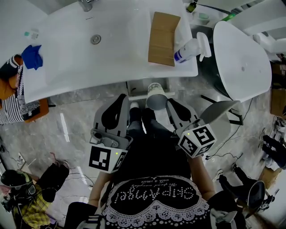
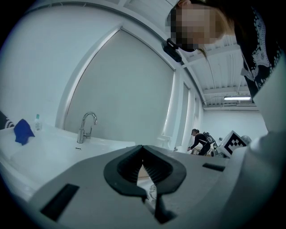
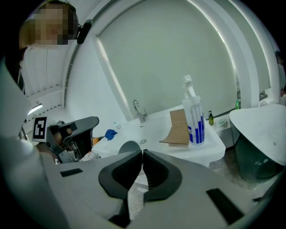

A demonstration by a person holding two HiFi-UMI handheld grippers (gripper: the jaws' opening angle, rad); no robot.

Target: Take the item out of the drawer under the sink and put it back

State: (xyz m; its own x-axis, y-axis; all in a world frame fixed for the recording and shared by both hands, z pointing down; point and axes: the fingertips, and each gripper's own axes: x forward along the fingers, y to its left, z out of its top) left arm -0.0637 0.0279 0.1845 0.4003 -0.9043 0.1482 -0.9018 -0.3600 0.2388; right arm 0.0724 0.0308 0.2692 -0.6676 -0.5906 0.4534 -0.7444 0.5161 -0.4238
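A paper cup (image 1: 156, 96) with a grey inside hangs tilted just in front of the white sink counter (image 1: 103, 58). It is over the white drawer (image 1: 136, 88) that shows under the counter's edge. My right gripper (image 1: 170, 103) is shut on the cup's rim at its right side. In the right gripper view the cup's mouth (image 3: 126, 147) sits just left of the closed jaw tips (image 3: 142, 153). My left gripper (image 1: 123, 97) is shut and holds nothing, a little left of the cup. The left gripper view shows the printed cup wall (image 2: 152, 188) through the gap below its jaws (image 2: 142, 150).
A cardboard sheet (image 1: 163, 38), a spray bottle (image 1: 190, 48) and a blue cloth (image 1: 32, 56) lie on the counter, with the tap (image 1: 86, 4) at the back. A large white oval shell (image 1: 243, 58) stands at the right. Bags (image 1: 27, 197) and cables clutter the floor.
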